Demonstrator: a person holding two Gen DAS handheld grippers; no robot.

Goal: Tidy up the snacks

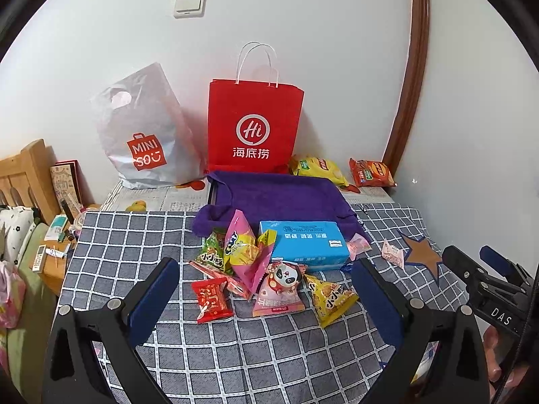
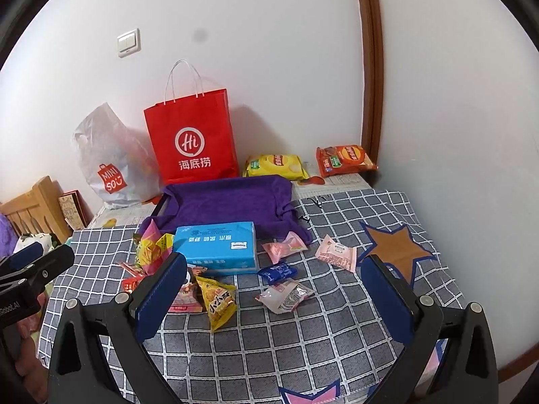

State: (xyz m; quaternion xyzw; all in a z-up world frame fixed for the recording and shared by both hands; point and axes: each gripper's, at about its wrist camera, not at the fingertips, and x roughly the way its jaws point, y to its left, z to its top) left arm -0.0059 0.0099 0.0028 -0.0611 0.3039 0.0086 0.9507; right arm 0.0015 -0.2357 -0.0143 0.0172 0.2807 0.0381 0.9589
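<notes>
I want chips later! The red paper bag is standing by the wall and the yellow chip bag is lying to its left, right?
Not quite. The red paper bag does stand by the wall, but the yellow chip bag lies to its right, as the right wrist view shows.

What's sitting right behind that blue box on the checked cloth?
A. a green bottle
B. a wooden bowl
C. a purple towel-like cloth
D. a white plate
C: in both wrist views a purple cloth lies spread just behind the blue box, between it and the red paper bag standing at the wall.
</notes>
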